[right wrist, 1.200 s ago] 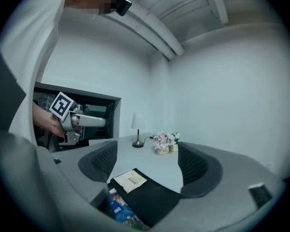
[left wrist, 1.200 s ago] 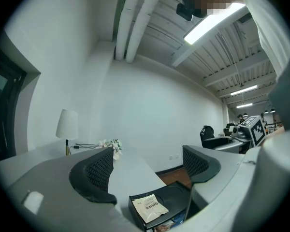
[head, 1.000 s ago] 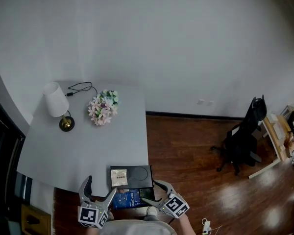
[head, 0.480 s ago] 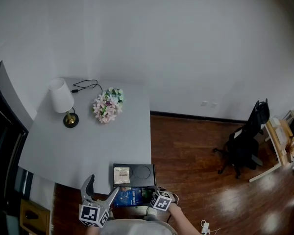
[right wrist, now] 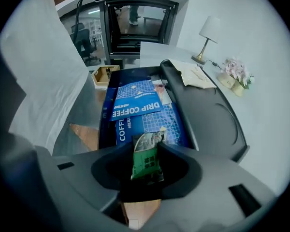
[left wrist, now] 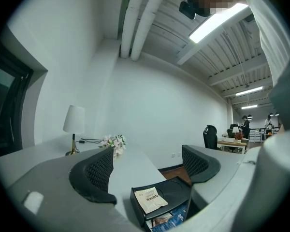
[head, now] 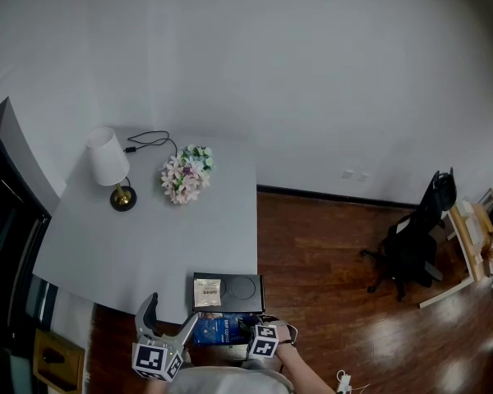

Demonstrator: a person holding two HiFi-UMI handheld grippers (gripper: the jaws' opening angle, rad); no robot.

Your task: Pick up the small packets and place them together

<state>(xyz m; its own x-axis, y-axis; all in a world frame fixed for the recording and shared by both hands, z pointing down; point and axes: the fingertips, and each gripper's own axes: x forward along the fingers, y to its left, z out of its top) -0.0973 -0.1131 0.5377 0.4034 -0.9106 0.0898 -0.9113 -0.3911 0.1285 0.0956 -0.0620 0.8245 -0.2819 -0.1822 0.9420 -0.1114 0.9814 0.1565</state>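
My right gripper (right wrist: pixel 147 151) points steeply down into a black bin (right wrist: pixel 102 111) of blue drip-coffee packs (right wrist: pixel 137 103). Its jaws have just been closing and now pinch a small green packet (right wrist: pixel 146 162) that stands upright between them. In the head view that gripper (head: pixel 256 330) hangs over the blue packs (head: pixel 220 331), below the table's front edge. A beige packet (head: pixel 207 291) lies on the left part of a black tray (head: pixel 245 290) at that edge. My left gripper (head: pixel 171 312) stays level at the lower left, open and empty; in its own view the left gripper (left wrist: pixel 152 166) frames the beige packet (left wrist: pixel 151 200).
On the grey table (head: pixel 148 236) a white lamp (head: pixel 109 159) with its cable stands at the back left, next to a bunch of flowers (head: pixel 187 174). Wooden floor (head: pixel 329 269) lies to the right, with an office chair (head: pixel 411 249) further off.
My right gripper has dropped from beside the tray down into the bin, tipped to point downward, and closed on the green packet. The left gripper has stayed where it was.
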